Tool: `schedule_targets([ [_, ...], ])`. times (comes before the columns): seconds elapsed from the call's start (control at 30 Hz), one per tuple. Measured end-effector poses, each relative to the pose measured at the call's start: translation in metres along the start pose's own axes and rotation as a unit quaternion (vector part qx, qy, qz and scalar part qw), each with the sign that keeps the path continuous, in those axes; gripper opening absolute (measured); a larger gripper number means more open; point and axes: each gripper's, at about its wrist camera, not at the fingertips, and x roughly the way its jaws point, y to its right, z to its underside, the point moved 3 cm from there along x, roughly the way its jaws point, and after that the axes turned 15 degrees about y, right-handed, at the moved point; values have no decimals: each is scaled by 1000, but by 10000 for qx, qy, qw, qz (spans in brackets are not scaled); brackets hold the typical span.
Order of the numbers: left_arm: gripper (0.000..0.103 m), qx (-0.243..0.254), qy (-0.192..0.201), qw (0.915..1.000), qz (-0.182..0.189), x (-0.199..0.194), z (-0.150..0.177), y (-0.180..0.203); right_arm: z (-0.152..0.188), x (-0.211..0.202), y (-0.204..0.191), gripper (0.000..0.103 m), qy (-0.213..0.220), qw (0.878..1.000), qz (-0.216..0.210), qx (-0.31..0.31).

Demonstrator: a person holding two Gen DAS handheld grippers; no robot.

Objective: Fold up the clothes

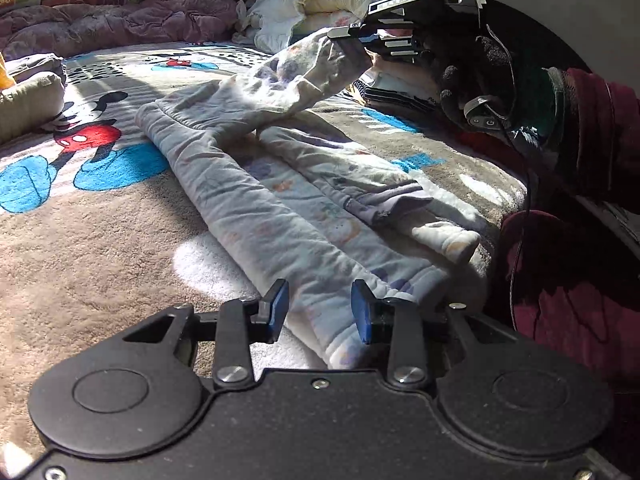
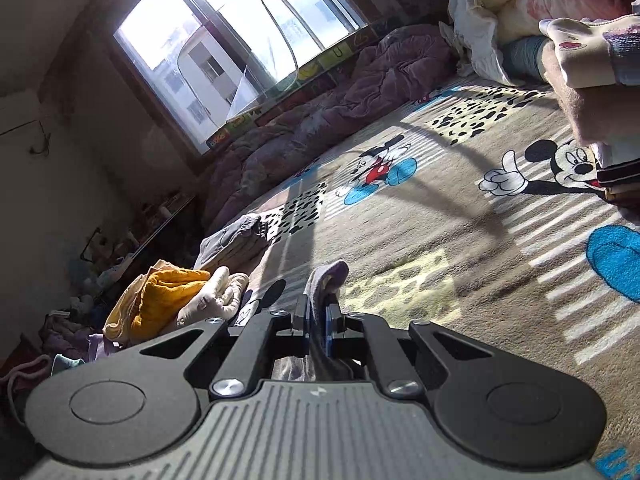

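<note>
The right claw (image 1: 334,36) was clamped on one cuff of the pants (image 1: 256,184), lifting that leg off the blanket (image 1: 100,240). The left claw (image 1: 320,310) stood partly apart, its pads either side of the pants' near edge, not pressing. The pants lay lengthwise on the blanket.

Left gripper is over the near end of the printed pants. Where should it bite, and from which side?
Take the near waistband edge of the printed pants, coming in low from the front. That thick end lies flat on the blanket between the left gripper's open jaws, while the right gripper holds a leg cuff up.
</note>
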Motion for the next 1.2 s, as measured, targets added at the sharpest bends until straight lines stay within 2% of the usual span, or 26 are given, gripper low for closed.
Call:
schedule_targets([
  [0.13,32,-252,329,9983,-399,1,-17,-20,3,-4,4,9,6,9999,-51,102],
  [0.23,32,-172,395,9986,-302,15,-24,-16,5,-7,4,9,11,9999,-103,127],
  [0.3,32,100,147,9997,-153,33,-22,-4,5,-9,2,9,33,9998,-135,139],
  [0.33,35,427,-235,9987,-127,47,-13,4,5,-10,1,9,49,9998,-149,143],
  [0.37,37,883,-444,9950,-128,57,-3,14,3,-12,0,9,74,9997,-172,143],
  [0.4,39,1338,-421,9900,-138,61,4,23,3,-13,-2,9,89,9997,-186,114],
  [0.43,40,1522,-434,9873,-153,64,6,27,1,-14,-5,9,112,9997,-227,23],
  [0.53,42,1251,-479,9910,-70,61,-3,21,-1,-18,-16,9,124,9991,-387,-152],
  [0.63,47,1026,-357,9941,56,45,-10,13,0,-21,-29,9,119,9976,-566,-368],
  [0.77,50,380,191,9990,-156,26,-29,-7,13,-31,-58,9,93,9910,-864,-1023],
  [0.87,52,-382,749,9954,-453,10,-45,-31,31,-39,-85,9,70,9816,-1125,-1542],
  [0.93,53,-971,1098,9872,-623,0,-54,-50,46,-45,-104,9,26,9699,-1371,-2010],
  [1.0,53,-1536,1361,9763,-688,-7,-59,-67,65,-53,-129,9,-71,9518,-1649,-2585],
  [1.07,54,-2060,1560,9632,-744,-10,-63,-84,90,-61,-146,9,-222,9221,-1931,-3345],
  [1.17,54,-2590,1741,9466,-805,-6,-69,-102,133,-73,-160,9,-652,8729,-2275,-4267],
  [1.2,54,-2633,1766,9445,-859,-2,-71,-105,142,-77,-166,9,-746,8658,-2336,-4363],
])
